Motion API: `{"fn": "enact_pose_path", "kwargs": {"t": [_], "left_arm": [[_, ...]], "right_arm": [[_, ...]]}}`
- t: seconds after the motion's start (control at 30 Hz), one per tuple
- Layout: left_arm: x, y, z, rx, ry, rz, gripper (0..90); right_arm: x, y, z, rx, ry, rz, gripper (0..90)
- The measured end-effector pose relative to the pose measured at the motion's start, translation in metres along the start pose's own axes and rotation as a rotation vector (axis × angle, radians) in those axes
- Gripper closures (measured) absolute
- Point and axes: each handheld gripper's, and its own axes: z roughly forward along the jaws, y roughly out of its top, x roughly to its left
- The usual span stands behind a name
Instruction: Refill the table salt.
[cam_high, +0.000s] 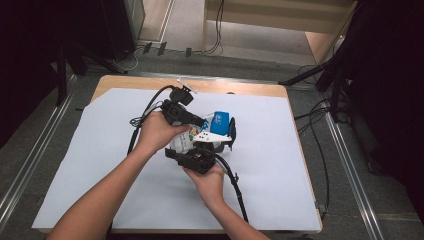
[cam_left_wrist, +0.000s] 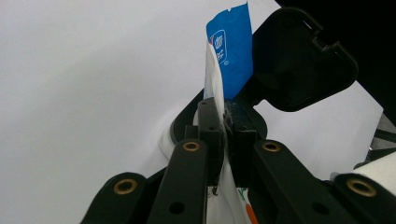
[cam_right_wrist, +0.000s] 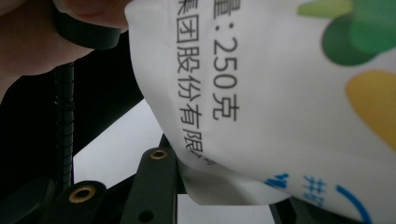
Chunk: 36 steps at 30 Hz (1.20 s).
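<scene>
I have the left gripper (cam_left_wrist: 223, 140) clamped on the pouch (cam_right_wrist: 289, 93) edge, the right gripper (cam_right_wrist: 219, 186) clamped on its lower body. I'd keep both grips steady and the pouch taut between them.

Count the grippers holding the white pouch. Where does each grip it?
2. The left gripper pinches the white pouch at its upper edge; the right gripper clamps its lower part, nearer the person.

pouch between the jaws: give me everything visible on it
The pouch is soft, glossy white plastic with black printed characters, green and yellow shapes and a blue top edge. It is held off the white sheet at mid-table. The left gripper pinches its thin edge; the right gripper holds its bulging lower end.
</scene>
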Motion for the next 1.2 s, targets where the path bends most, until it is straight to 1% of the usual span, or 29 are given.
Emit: {"fn": "enact_pose_path", "kwargs": {"t": [0.1, 0.2, 0.5, 0.6, 0.63, 0.73, 0.77, 1.0, 1.2], "left_arm": [[-0.0009, 0.0014, 0.0016, 0.003, -0.003, 0.004, 87.7], [-0.0008, 0.0019, 0.0026, 0.005, -0.001, 0.009, 87.8], [-0.0012, 0.002, 0.0042, 0.006, -0.002, 0.009, 87.8], [-0.0012, 0.0022, 0.0045, 0.006, -0.002, 0.011, 87.7], [-0.0012, 0.0024, 0.0046, 0.009, -0.003, 0.018, 87.7], [-0.0029, 0.003, 0.0052, 0.006, -0.003, 0.014, 87.7], [-0.0032, 0.0033, 0.0052, 0.011, 0.002, 0.021, 87.7], [-0.0033, 0.0049, 0.0056, 0.013, 0.001, 0.024, 87.7], [-0.0032, 0.0052, 0.0061, 0.007, 0.0, 0.014, 87.5]], "right_arm": [[-0.0009, 0.0001, -0.0001, 0.0, 0.001, 0.012, 70.4], [-0.0016, 0.0, 0.0, 0.001, 0.0, 0.014, 69.8], [-0.0023, -0.0005, 0.0003, 0.005, -0.007, 0.007, 69.6], [-0.0026, -0.0006, 0.0003, 0.005, -0.007, 0.007, 69.5], [-0.0029, -0.0006, 0.0003, 0.006, -0.008, 0.007, 69.5], [-0.0034, -0.0009, 0.0005, 0.005, -0.007, 0.009, 69.2], [-0.0036, -0.0009, 0.0005, 0.006, -0.006, 0.009, 69.1], [-0.0033, -0.0003, -0.0003, -0.001, -0.004, 0.009, 68.5], [-0.0034, 0.0002, -0.0011, -0.002, -0.006, 0.011, 67.4]]}}
